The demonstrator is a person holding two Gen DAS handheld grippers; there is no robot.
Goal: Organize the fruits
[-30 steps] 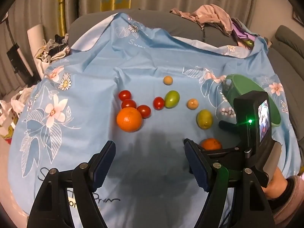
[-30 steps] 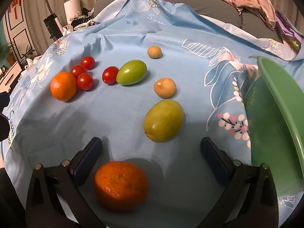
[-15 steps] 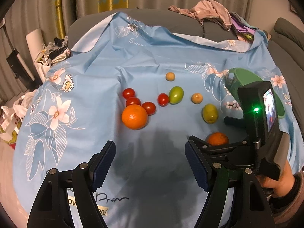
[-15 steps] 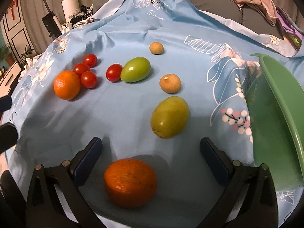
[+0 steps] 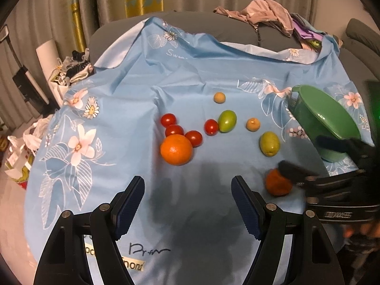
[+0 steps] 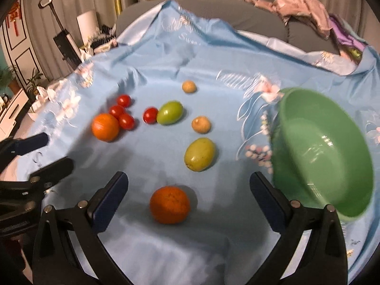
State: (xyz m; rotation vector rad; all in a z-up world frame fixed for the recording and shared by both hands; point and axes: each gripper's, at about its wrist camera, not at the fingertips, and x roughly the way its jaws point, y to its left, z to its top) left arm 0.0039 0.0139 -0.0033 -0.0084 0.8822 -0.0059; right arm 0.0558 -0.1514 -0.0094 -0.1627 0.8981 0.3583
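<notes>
Glossy green plastic bowl (image 6: 332,128), matt blue cloth (image 6: 166,249) w/ creases, shiny tomatoes (image 5: 194,138) — dimpled orange (image 6: 169,204)

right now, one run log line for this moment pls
phase: approach | right gripper: open, near orange between jaws | left gripper: open, idle | green bowl: no fruit inside

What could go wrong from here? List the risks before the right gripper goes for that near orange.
1. The round orange mandarin lies loose on the wrinkled blue floral cloth; the open right gripper could nudge it so it rolls.
2. The green plastic bowl sits tilted beside that gripper's outer finger; a bump might tip it.
</notes>
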